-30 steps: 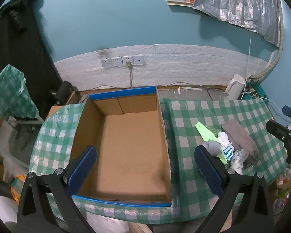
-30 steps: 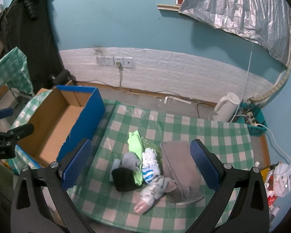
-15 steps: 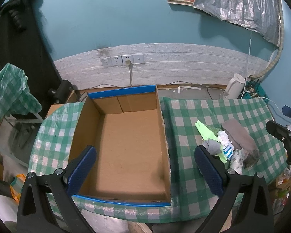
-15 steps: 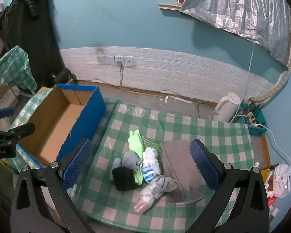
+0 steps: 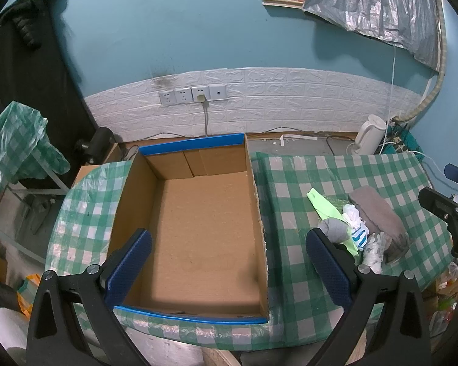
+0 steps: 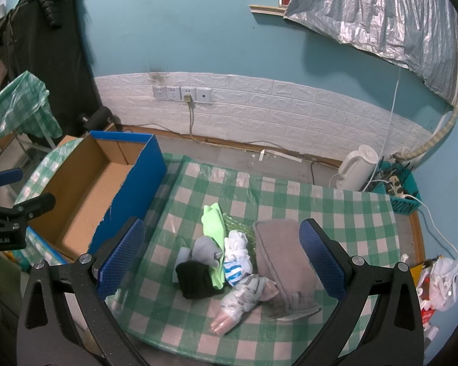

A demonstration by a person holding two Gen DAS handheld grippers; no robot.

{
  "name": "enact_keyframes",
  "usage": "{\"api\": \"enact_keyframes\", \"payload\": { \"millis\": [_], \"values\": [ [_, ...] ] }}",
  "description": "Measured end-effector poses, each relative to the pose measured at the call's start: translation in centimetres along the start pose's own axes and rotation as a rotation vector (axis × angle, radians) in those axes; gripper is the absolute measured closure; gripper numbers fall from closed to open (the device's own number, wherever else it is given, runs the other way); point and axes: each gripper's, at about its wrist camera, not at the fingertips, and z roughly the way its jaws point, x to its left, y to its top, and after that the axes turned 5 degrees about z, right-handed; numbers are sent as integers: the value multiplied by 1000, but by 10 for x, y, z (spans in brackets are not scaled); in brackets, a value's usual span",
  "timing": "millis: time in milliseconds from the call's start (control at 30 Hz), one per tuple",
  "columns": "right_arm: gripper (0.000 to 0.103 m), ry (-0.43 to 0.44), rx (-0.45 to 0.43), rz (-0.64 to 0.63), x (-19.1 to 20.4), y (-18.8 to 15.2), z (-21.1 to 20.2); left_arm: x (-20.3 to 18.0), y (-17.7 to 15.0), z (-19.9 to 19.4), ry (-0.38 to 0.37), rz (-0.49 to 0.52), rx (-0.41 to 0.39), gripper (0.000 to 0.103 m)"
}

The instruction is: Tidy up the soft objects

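Note:
A pile of soft things lies on the green-checked table (image 6: pixel 336 210): a grey folded towel (image 6: pixel 282 253), a green cloth (image 6: pixel 213 222), a grey sock ball (image 6: pixel 206 250), a black sock ball (image 6: pixel 195 279), a white-and-blue sock (image 6: pixel 236 259) and a clear bag (image 6: pixel 238 300). An empty cardboard box (image 5: pixel 198 225) with blue edges stands on the left of the table. My left gripper (image 5: pixel 229 268) is open and empty above the box. My right gripper (image 6: pixel 223 257) is open and empty above the pile. The pile also shows in the left wrist view (image 5: pixel 357 222).
A white kettle (image 6: pixel 355 167) and a teal basket of cables (image 6: pixel 397 189) sit on the floor by the back wall. A white plastic bag (image 6: pixel 445 280) lies off the table's right edge. A dark coat (image 6: pixel 45 45) hangs at the left.
Both views have shifted only slightly. Both grippers stay open, and the pile and the box have not moved.

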Motion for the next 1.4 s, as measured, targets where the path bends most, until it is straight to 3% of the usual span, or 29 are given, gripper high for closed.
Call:
{"api": "enact_keyframes", "payload": {
  "millis": [1400],
  "values": [
    [2, -1, 7, 4, 3, -1, 1, 1, -1, 3, 21, -14, -4, 1]
  ]
}}
